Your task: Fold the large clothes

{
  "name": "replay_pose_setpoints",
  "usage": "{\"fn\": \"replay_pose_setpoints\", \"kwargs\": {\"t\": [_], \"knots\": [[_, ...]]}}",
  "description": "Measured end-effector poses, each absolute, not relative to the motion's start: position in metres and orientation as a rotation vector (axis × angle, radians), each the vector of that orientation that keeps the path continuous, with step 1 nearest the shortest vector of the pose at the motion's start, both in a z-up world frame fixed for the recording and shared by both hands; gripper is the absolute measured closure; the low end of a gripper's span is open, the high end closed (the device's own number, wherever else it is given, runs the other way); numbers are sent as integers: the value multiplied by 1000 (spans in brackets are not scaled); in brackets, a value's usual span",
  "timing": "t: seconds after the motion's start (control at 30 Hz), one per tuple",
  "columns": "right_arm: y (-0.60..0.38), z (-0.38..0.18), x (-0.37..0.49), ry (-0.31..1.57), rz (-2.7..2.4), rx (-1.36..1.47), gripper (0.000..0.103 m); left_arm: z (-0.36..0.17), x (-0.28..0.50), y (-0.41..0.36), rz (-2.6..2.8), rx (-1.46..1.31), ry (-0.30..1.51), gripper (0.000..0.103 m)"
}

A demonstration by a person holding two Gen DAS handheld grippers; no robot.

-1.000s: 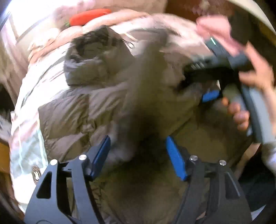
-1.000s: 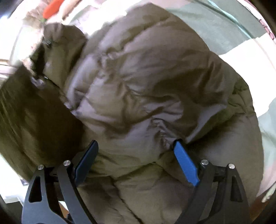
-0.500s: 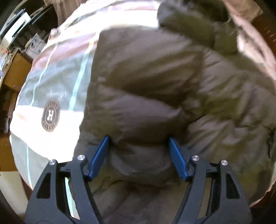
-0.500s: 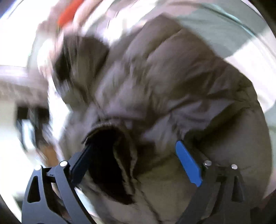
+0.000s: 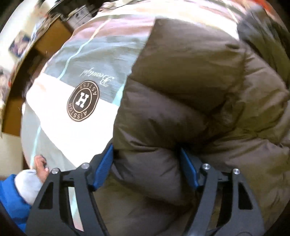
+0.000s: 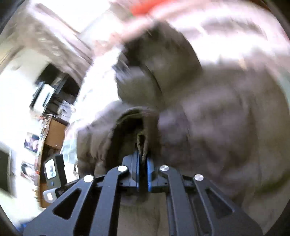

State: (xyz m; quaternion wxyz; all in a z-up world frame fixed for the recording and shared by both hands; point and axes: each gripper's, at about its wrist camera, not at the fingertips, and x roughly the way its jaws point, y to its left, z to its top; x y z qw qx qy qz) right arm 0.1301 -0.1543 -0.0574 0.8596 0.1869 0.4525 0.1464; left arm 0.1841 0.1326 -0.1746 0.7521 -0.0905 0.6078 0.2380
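A large olive-brown puffer jacket (image 5: pixel 190 90) lies on a bed with a striped cover (image 5: pixel 76 130). My left gripper (image 5: pixel 146 165) is open, its blue pads on either side of a puffy fold at the jacket's near edge. In the right wrist view the jacket (image 6: pixel 217 118) fills the right side, blurred. My right gripper (image 6: pixel 143 161) is shut on the dark ribbed cuff (image 6: pixel 141 141) of a sleeve, whose opening (image 6: pixel 126 130) gapes just above the pads.
A round brown logo (image 5: pixel 83 100) marks the bed cover left of the jacket. A hand in a grey and blue sleeve (image 5: pixel 27 183) is at the lower left. Wooden furniture (image 6: pixel 54 132) and shelves stand beyond the bed's left edge. Something red (image 6: pixel 148 7) lies at the far end.
My right gripper has closed on the sleeve cuff and swung left. My left gripper has shifted left along the jacket's edge, staying open; more of the bed cover shows.
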Motion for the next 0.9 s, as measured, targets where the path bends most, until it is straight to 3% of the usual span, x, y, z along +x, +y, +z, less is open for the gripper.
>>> {"fn": "replay_pose_setpoints", "kwargs": {"t": [0.07,0.13,0.2,0.27,0.37,0.47,0.57,0.67,0.77,0.83,0.9], "knots": [[-159,-76,144,1014,223,356,95,-171,185,129,495,-212,1329,32],[-173,-97,157,1126,134,345,74,-162,184,119,488,-183,1311,32],[-202,-102,157,1140,-28,409,38,-151,183,116,507,-181,1275,31],[-231,-86,146,1028,-113,532,28,-132,180,114,509,-201,1211,28],[-227,-68,149,979,55,558,28,-118,178,114,483,-164,1139,27],[-192,-77,155,1037,236,492,29,-126,182,110,423,-128,1181,27],[-154,-101,162,1149,299,392,44,-151,185,112,382,-158,1276,29],[-148,-140,174,1286,165,292,46,-174,185,119,408,-153,1334,25],[-157,-150,186,1316,147,382,45,-172,184,121,413,-167,1328,23],[-163,-129,185,1220,145,423,44,-161,183,115,403,-135,1284,24],[-162,-123,188,1171,132,364,29,-162,184,111,389,-118,1294,24]]}}
